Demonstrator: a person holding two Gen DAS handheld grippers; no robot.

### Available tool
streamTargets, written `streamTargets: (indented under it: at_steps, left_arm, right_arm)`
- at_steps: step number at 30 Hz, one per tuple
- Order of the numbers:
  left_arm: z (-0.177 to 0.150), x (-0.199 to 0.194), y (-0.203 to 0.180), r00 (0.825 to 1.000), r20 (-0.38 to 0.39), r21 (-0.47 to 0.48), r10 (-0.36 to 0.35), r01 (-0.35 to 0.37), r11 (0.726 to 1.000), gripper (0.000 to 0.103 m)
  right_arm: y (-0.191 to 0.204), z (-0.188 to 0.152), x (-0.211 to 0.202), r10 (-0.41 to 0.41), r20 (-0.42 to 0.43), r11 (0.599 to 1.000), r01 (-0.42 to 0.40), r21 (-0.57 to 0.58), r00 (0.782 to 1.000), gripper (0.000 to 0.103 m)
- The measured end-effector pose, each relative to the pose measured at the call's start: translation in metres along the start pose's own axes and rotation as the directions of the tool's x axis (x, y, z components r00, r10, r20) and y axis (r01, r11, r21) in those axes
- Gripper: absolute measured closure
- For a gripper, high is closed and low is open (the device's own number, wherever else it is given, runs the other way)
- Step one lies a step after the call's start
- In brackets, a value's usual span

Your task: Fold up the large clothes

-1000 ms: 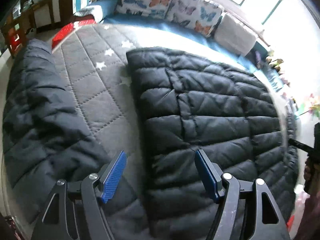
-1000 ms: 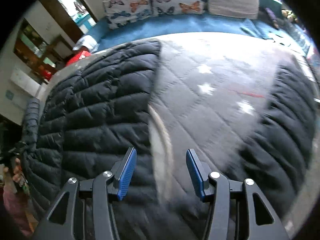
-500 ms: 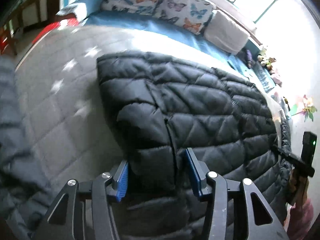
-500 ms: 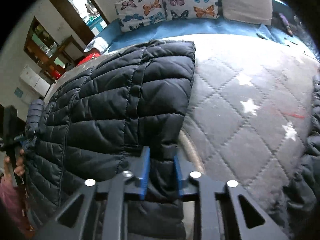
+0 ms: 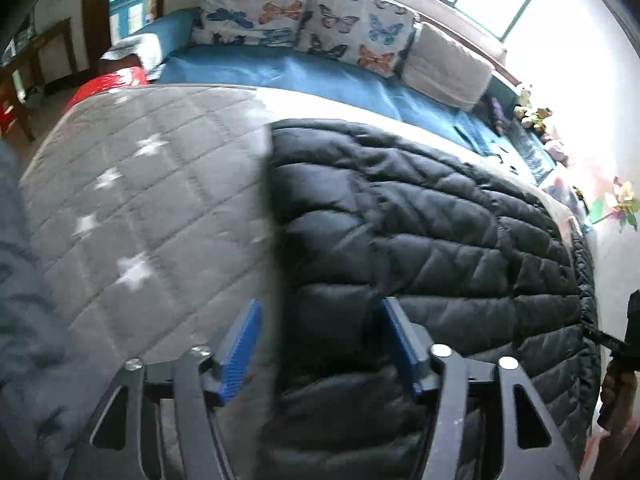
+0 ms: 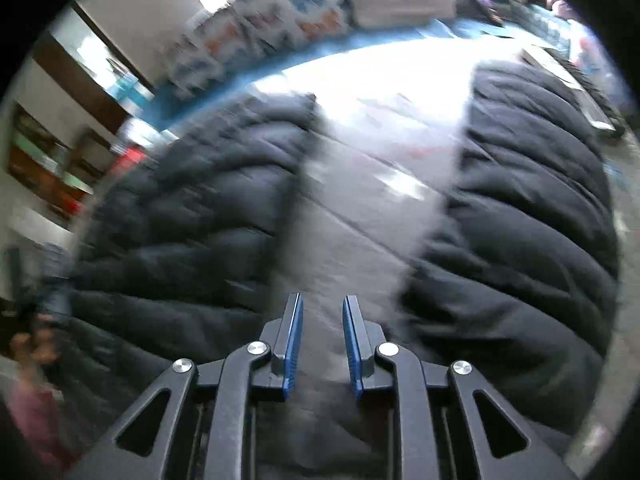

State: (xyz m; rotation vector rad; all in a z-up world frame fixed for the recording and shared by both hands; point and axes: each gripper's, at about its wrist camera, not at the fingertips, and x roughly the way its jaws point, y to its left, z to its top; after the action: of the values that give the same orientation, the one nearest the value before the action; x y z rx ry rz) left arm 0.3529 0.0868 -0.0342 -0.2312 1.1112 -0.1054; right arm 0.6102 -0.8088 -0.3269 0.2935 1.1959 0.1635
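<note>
**Two grippers over a black quilted jacket on a grey star mat**

In the left wrist view, a strip of dark grey padded fabric (image 5: pixel 24 304) lies at the far left edge. Next to it comes the grey quilted mat (image 5: pixel 140 208) with white stars. The left gripper (image 5: pixel 320 344) stands low in this view, its jaws apart and opening. The left blue pad is over the mat, the right blue pad is over the black quilted jacket (image 5: pixel 420 232), and the jacket's left edge runs between them. The pads do not press on it. The jacket lies flat on the mat and fills the middle and right of the view. Behind the mat there is a blue bench cushion (image 5: pixel 280 72) with butterfly pillows (image 5: pixel 304 20) and a white pillow (image 5: pixel 448 68). At the far right edge a hand (image 5: pixel 618 384) holds a dark tool.

The right wrist view is blurred. At the left lies one mass of the black jacket, then a band of grey mat in the middle, then a second dark padded mass (image 6: pixel 528 216) at the right. The right gripper (image 6: pixel 322 340) has its blue pads close together with a narrow gap. Nothing is seen between the tips; lower between the fingers the picture is too blurred to tell.
</note>
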Motion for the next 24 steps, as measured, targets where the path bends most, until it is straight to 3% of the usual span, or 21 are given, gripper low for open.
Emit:
streamTargets:
  at_steps: [4, 8, 11, 17, 19, 22, 24]
  left_arm:
    - [-0.029, -0.011, 0.033, 0.996, -0.038, -0.013, 0.077, -0.078, 0.997, 0.024]
    - [-0.055, -0.017, 0.045, 0.995, -0.055, 0.031, 0.085, -0.083, 0.996, 0.024]
    - [-0.072, -0.024, 0.041, 0.993, -0.052, 0.092, 0.105, -0.100, 0.991, 0.024]
    - [-0.098, -0.044, 0.041, 0.994, -0.050, 0.123, 0.093, -0.086, 0.989, 0.024]
    - [-0.099, -0.060, 0.033, 0.995, -0.005, 0.132, 0.104, -0.102, 0.986, 0.025]
    - [-0.113, -0.103, 0.016, 0.994, 0.089, 0.178, 0.064, -0.079, 0.981, 0.025]
    - [-0.126, -0.121, -0.001, 0.993, 0.113, 0.216, 0.025, -0.049, 0.975, 0.025]
  right_arm:
    - [0.011, -0.020, -0.009, -0.120, 0.018, 0.988, 0.121, -0.101, 0.993, 0.081]
    - [0.017, -0.046, -0.020, -0.272, 0.002, 0.942, 0.267, -0.202, 0.962, 0.081]
    - [0.006, -0.067, -0.033, -0.278, -0.025, 0.949, 0.271, -0.162, 0.960, 0.081]
    - [-0.017, -0.088, -0.054, -0.340, -0.024, 0.934, 0.335, -0.121, 0.940, 0.081]
    - [-0.010, -0.088, -0.072, -0.317, 0.045, 0.940, 0.320, -0.122, 0.947, 0.078]
    - [0.009, -0.098, -0.118, -0.264, 0.169, 0.951, 0.286, -0.120, 0.950, 0.075]
    - [0.026, -0.103, -0.138, -0.217, 0.210, 0.958, 0.250, -0.143, 0.953, 0.066]
